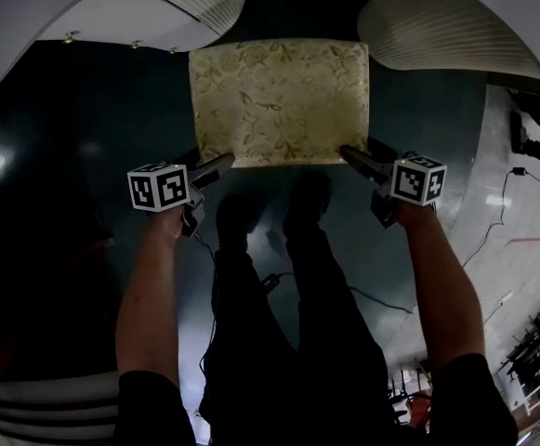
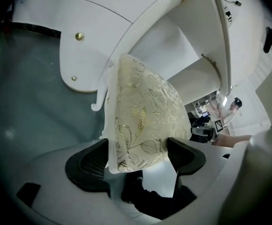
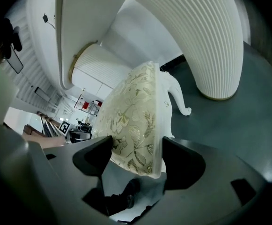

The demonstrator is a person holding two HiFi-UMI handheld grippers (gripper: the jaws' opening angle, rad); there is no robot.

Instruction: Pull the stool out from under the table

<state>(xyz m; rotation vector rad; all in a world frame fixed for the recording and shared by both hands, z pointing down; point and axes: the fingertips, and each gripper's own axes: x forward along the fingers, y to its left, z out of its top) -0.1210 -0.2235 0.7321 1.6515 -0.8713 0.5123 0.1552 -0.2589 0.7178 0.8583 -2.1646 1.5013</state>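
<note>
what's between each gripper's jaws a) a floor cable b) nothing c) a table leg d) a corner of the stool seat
d: the jaws of the left gripper and the right gripper each press on a near corner of the stool, at its gold-patterned cushion.

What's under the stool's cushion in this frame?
The left gripper view shows a curved white leg coming down from under the cushion, with dark floor below. In the head view the cushion covers the legs and the floor beneath it. The other legs are out of sight.
</note>
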